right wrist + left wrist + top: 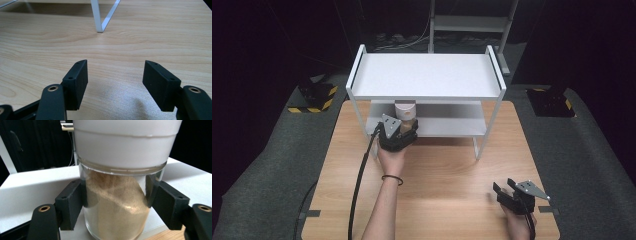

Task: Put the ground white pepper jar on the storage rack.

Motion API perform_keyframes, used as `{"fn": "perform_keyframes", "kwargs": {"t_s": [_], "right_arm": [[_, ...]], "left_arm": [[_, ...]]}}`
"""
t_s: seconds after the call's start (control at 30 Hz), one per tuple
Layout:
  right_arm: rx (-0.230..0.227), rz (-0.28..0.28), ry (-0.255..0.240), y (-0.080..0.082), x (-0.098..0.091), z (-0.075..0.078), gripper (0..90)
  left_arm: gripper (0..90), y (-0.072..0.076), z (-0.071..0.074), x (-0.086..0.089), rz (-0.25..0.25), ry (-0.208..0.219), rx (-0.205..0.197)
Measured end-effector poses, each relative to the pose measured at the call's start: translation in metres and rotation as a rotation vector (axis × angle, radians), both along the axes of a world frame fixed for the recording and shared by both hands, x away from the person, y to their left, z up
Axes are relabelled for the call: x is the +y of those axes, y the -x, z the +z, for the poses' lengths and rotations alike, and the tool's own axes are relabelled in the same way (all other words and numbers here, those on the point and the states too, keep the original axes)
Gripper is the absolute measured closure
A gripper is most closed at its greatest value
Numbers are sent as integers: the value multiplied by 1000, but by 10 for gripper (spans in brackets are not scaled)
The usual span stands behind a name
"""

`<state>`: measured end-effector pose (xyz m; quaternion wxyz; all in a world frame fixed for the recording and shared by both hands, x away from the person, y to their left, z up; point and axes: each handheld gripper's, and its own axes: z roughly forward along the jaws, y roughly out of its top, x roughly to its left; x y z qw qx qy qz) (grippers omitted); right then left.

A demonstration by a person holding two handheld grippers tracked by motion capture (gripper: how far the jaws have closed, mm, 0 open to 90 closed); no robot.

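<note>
A clear jar (405, 116) with a white lid holds tan powder and stands at the front left of the lower shelf (452, 126) of a white two-tier rack (427, 75). My left gripper (404, 128) reaches in from the front and is shut on it. In the left gripper view both black pads (72, 205) press the glass sides of the jar (116, 215), just below the lid, with its base on the white shelf (30, 190). My right gripper (503, 184) rests near the table's front right corner, open and empty, its fingers (76, 82) wide apart over bare wood.
The rack stands at the back of the wooden table (447, 170); its top shelf is bare. A front rack leg (98, 20) shows ahead of the right gripper. Black-and-yellow blocks (314, 97) sit on grey cloth beside the table.
</note>
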<state>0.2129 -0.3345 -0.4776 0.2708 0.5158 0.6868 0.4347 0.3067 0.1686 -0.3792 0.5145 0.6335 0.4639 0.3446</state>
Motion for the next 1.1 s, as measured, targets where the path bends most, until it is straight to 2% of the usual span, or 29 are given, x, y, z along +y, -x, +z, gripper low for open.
{"fn": "perform_keyframes", "kwargs": {"t_s": [0.07,0.17,0.27,0.4,0.43,0.47,0.5,0.57,0.67,0.7,0.73,0.77,0.93,1.1], "right_arm": [[0,0,1,0,0,0,363],[0,1,1,0,0,0,364],[-3,4,-1,0,-1,0,364],[-2,4,-2,0,-1,0,364],[0,6,1,-1,0,0,364],[0,6,1,-1,0,0,364],[1,8,1,-1,-1,0,364],[2,10,1,-1,-1,0,364],[0,16,4,-1,-1,0,364],[1,18,4,-1,-1,0,364],[1,18,4,-1,-1,0,364],[1,18,2,-1,-2,0,363],[3,19,4,-1,-2,0,364],[13,28,2,-3,-2,1,387]], "left_arm": [[262,2,-1,0,6,7,12],[257,10,-6,4,4,13,4],[253,25,-15,10,4,14,-2],[252,35,-22,16,7,5,6],[252,43,-28,22,11,18,9],[252,43,-28,22,11,18,9],[252,51,-35,26,13,29,5],[252,56,-39,28,14,27,5],[252,67,-48,34,17,1,30],[252,75,-57,39,19,1,45],[252,75,-57,39,19,1,45],[252,82,-67,45,13,7,57],[251,93,-80,51,4,-27,98],[276,104,-93,64,-41,-21,115]]}}
